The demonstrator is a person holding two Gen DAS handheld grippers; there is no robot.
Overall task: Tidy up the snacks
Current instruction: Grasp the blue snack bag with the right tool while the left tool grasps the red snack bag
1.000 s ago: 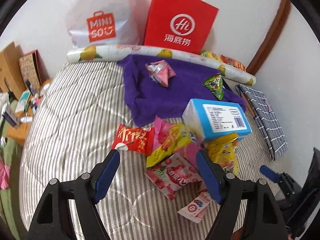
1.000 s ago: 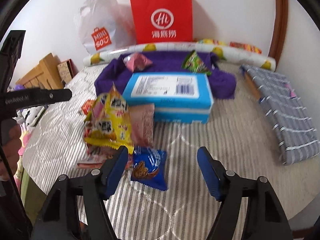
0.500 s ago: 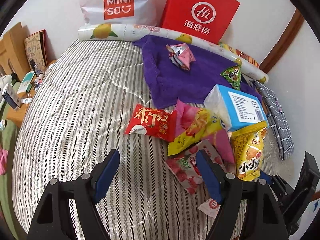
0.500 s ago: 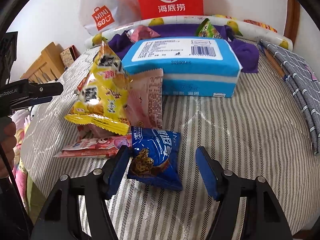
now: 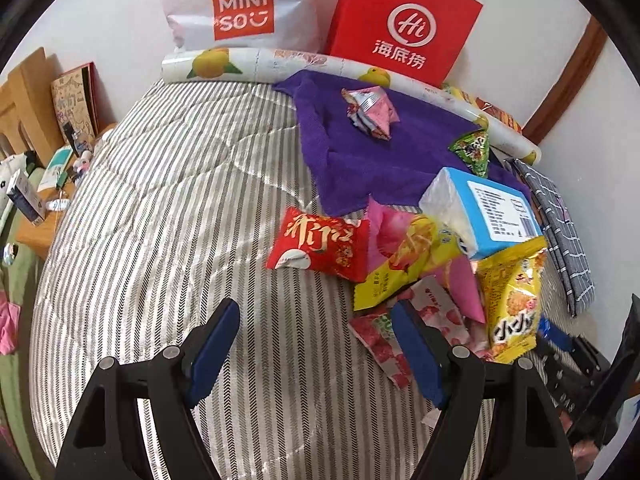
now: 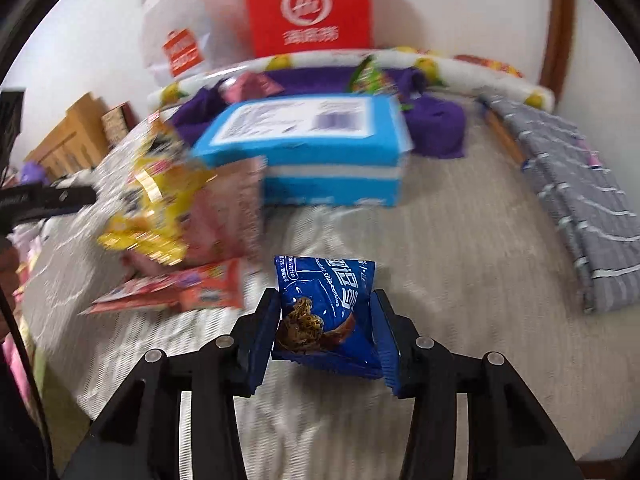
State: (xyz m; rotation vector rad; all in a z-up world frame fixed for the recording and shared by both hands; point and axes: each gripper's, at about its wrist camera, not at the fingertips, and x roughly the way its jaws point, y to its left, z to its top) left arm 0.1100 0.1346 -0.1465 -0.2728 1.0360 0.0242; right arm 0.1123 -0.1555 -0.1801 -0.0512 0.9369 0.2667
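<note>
Left wrist view. My left gripper (image 5: 314,344) stands wide with nothing between its pads, poised over bare striped bedcover (image 5: 168,208) near the bed's front edge. The snack heap lies ahead and to its right: a red packet (image 5: 320,244) nearest the middle of the bed, then a yellow-and-pink bag (image 5: 408,256), a strawberry-print packet (image 5: 384,340) partly behind the right finger, and a yellow cracker bag (image 5: 510,296) leaning on the blue tissue pack (image 5: 484,208). Two snacks already sit on the purple towel (image 5: 360,160) toward the bed's far edge: a pink packet (image 5: 370,112) and a green one (image 5: 472,150).

Right wrist view. My right gripper (image 6: 326,328) has just been closing, and the blue cookie packet (image 6: 324,312) sits between its pads, touched on both sides and crumpling, its long axis running away from me along the fingers. I judge this a grip. The towel (image 6: 436,132) lies straight ahead beyond the tissue pack (image 6: 304,148), so the carry must pass over or around that pack. The right hand is the one engaged; the left is nearer the red packet.
</note>
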